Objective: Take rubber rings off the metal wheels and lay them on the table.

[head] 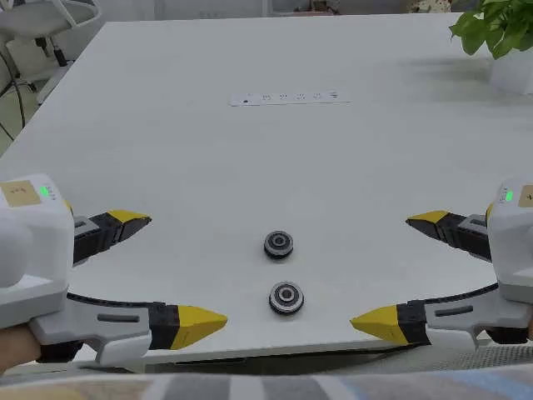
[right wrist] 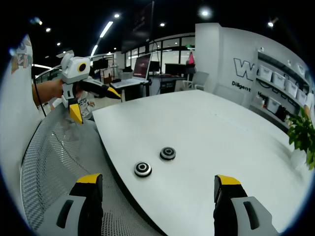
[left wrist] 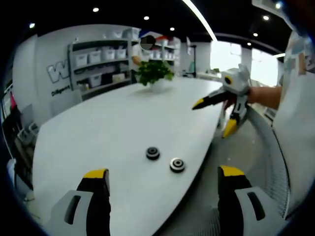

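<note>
Left tool (head: pixel 188 268): jaws wide, nothing btwn them, over near edge of counter (head: pixel 166 150), left of wheels.
Right tool (head: pixel 380 271): jaws wide too, holding nothing, right of wheels.
Near wheel (head: pixel 286 297): flat on counter by front edge, black ring (head: pixel 272 297) around metal hub.
Far wheel (head: pixel 278 244): just behind near wheel, not touching, black-rimmed likewise.
Power strip (head: pixel 290 97): mid-counter, well beyond wheels.
Plant (head: pixel 491 25): far right corner.
</note>
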